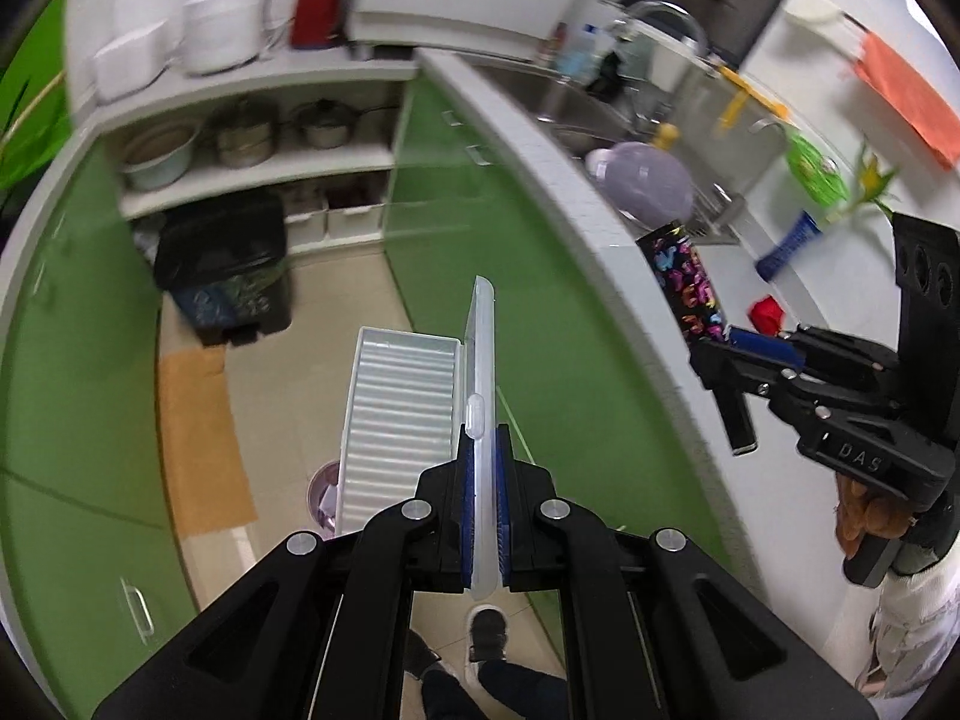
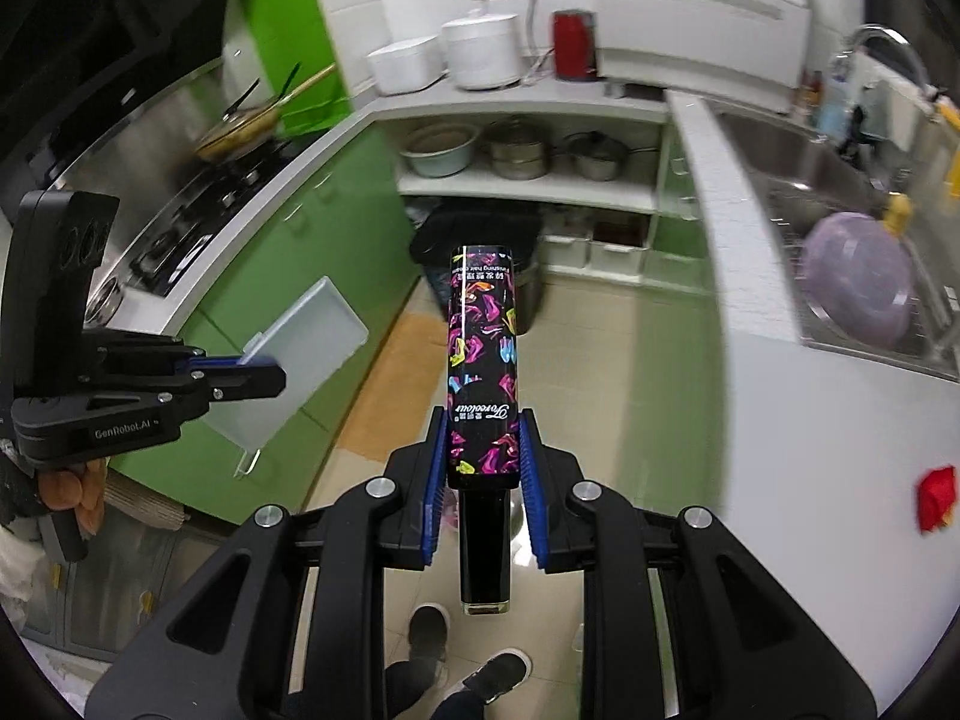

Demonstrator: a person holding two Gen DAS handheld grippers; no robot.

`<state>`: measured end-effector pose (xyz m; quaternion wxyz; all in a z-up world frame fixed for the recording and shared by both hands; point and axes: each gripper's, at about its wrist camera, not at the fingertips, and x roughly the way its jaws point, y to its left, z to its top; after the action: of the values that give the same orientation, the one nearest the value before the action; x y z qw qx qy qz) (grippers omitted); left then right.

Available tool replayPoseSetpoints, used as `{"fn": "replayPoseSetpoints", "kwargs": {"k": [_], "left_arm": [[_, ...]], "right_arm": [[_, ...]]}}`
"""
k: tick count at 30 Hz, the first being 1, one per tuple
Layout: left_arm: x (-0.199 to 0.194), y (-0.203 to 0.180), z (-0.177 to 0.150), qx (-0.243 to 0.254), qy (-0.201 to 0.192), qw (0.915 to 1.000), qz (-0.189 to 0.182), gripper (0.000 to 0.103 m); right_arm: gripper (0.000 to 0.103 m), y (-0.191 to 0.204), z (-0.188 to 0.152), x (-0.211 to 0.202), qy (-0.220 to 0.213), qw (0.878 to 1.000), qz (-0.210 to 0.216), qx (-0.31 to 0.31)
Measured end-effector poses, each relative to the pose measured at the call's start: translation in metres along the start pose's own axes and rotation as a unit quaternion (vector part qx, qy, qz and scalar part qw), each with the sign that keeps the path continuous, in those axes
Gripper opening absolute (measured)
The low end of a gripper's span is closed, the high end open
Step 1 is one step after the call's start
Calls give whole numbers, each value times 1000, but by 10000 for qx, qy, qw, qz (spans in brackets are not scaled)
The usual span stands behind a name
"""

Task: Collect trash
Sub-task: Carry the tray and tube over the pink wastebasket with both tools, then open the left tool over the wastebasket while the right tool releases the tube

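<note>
My left gripper (image 1: 483, 498) is shut on the edge of a clear plastic clamshell box (image 1: 420, 396), which hangs open over the kitchen floor; the same box (image 2: 300, 354) and left gripper (image 2: 264, 375) show at the left of the right wrist view. My right gripper (image 2: 483, 468) is shut on a tall black box with colourful shoe prints (image 2: 483, 354), held upright in the air. That patterned box (image 1: 687, 282) and the right gripper (image 1: 741, 360) appear at the right of the left wrist view. A black-lined trash bin (image 1: 228, 276) (image 2: 480, 258) stands on the floor under the shelves ahead.
Green cabinets line both sides of a narrow floor with an orange mat (image 1: 201, 438). A sink (image 2: 840, 228) with a purple bowl sits in the white counter (image 2: 810, 450) at right, where a red scrap (image 2: 936, 498) lies. A stove (image 2: 198, 210) is at left. The person's shoes (image 2: 456, 654) are below.
</note>
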<state>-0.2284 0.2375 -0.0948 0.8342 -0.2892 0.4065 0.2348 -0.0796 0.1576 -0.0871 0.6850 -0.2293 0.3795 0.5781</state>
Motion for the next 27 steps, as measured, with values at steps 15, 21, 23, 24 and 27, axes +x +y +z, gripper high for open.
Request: {"fn": "replayPoseSetpoints", "kwargs": {"k": [15, 21, 23, 24, 27], "left_arm": [[243, 149, -88, -721, 329, 9968, -117, 6], [344, 197, -133, -1027, 444, 9933, -276, 7], [367, 210, -142, -1148, 540, 9915, -298, 27], [378, 216, -148, -1188, 555, 9910, -260, 53], [386, 226, -154, -1232, 440, 9911, -226, 98]], "right_arm": [[23, -15, -89, 263, 686, 9976, 1, 66], [23, -43, -149, 355, 913, 9957, -69, 121], [23, -47, -161, 373, 983, 9951, -61, 129], [23, -49, -169, 384, 1019, 9947, -57, 132], [23, -51, -183, 407, 1105, 9938, -10, 130]]}}
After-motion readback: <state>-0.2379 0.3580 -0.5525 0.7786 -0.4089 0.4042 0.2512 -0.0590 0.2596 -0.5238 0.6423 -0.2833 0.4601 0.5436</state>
